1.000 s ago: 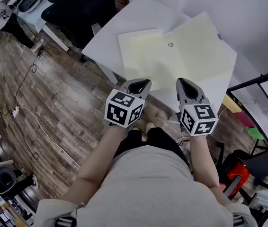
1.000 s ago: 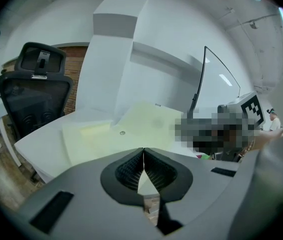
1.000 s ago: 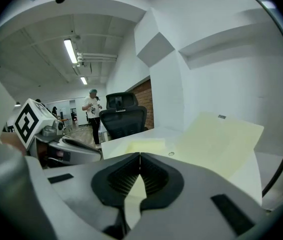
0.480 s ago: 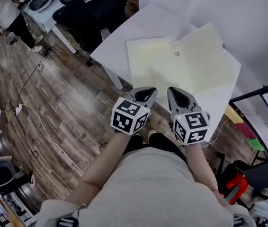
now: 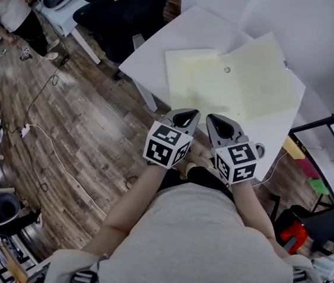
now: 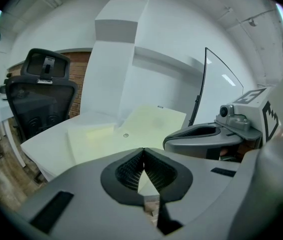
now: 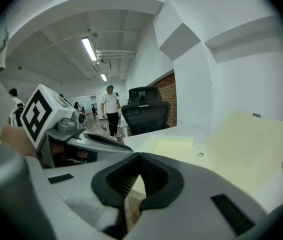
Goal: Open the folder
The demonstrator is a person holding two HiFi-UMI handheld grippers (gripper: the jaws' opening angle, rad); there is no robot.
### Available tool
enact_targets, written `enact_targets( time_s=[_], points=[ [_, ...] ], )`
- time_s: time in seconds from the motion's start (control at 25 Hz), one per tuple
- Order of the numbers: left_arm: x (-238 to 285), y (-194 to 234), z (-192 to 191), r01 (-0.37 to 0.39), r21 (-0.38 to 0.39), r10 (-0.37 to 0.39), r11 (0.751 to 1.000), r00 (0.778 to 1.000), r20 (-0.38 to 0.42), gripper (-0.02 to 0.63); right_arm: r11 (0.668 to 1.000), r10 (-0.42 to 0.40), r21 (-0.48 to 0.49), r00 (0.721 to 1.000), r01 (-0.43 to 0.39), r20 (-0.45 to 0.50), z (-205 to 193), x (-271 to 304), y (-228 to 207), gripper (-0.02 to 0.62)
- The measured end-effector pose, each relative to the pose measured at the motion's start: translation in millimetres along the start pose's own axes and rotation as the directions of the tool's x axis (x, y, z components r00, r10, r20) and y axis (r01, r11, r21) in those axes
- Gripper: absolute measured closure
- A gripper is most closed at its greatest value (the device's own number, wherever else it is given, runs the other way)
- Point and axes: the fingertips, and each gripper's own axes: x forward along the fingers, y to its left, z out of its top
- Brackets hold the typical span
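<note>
One folder (image 5: 232, 84): pale yellow card on the white table (image 5: 173, 34), just ahead of both sets of fingers and touched by neither. It is spread in two leaves. The leaf ahead of the left fingers lies flat, and the one ahead of the right fingers appears to tilt up from the fold. A small round stud (image 5: 227, 70) sits near the fold.

- **Handling (judged):** light, thin, bendable and smooth. It would likely slide if pushed and crease if pinched hard.
- **Best hold (judged):** the free outer edge of the raised leaf, pinched shallowly, with the flat leaf pressed down.
- **Left gripper (image 5: 186, 117):** fingers pressed together, nothing between.
- **Right gripper (image 5: 216, 121):** likewise, empty.
- **Task (judged):** opening looks all but complete.
</note>
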Motion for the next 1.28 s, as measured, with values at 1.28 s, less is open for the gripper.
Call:
enact_targets(
  time_s=[1.28],
  points=[
    [-6,-5,-15,-0.016,-0.026,0.016,1.0,1.0,-0.023,0.586,0.999,0.006,0.039,1.0,-0.005,-0.019,-14,1,0,0.574]
  ],
)
